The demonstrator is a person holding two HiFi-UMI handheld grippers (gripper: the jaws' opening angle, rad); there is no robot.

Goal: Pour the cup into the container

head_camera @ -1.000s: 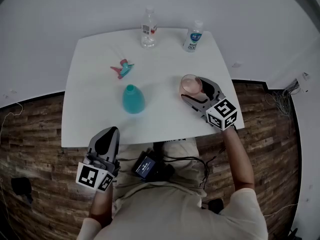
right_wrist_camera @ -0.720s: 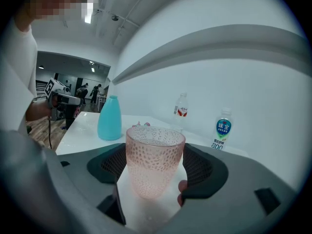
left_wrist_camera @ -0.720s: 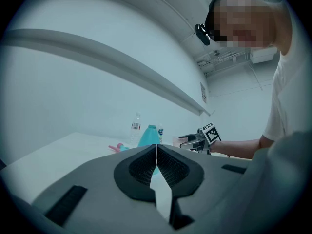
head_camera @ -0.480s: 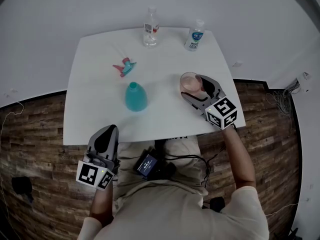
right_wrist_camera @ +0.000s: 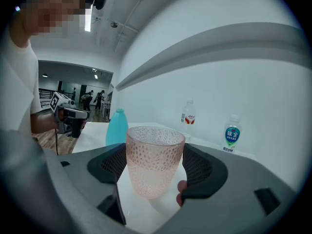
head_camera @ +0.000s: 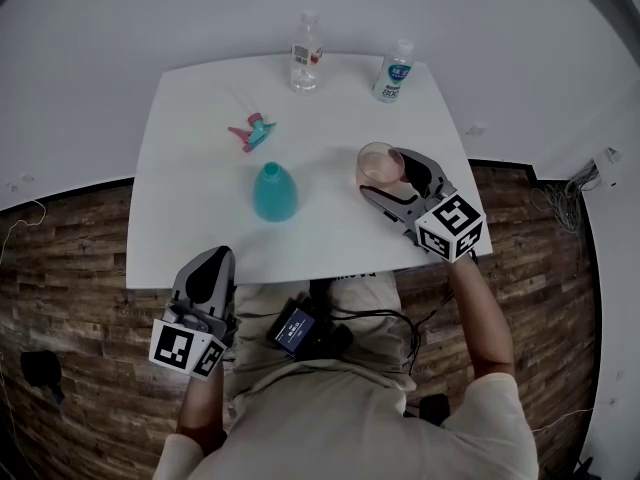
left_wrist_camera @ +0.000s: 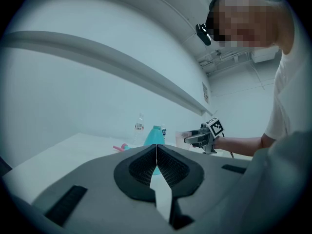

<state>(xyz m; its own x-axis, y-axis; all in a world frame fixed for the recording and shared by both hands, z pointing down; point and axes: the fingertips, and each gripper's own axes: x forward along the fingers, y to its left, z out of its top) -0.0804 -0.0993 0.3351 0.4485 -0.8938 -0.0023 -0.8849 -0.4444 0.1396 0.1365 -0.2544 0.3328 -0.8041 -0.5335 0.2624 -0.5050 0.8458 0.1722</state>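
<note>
Cup (right_wrist_camera: 155, 160), centre frame: stiff, dimpled, seemingly part-filled, likely slippery. Right hand-held gripper (head_camera: 388, 173) clamps its mid-wall. Left hand-held gripper (left_wrist_camera: 156, 155), lower left, closed and empty.

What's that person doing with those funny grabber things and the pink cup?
A person has a tool in each hand. The right tool is clamped on a pink cup and holds it upright at the right part of the white table. A teal bottle stands in the middle, apart from the cup, so nothing is being poured yet. The left tool is shut and empty, off the table's near edge.
</note>
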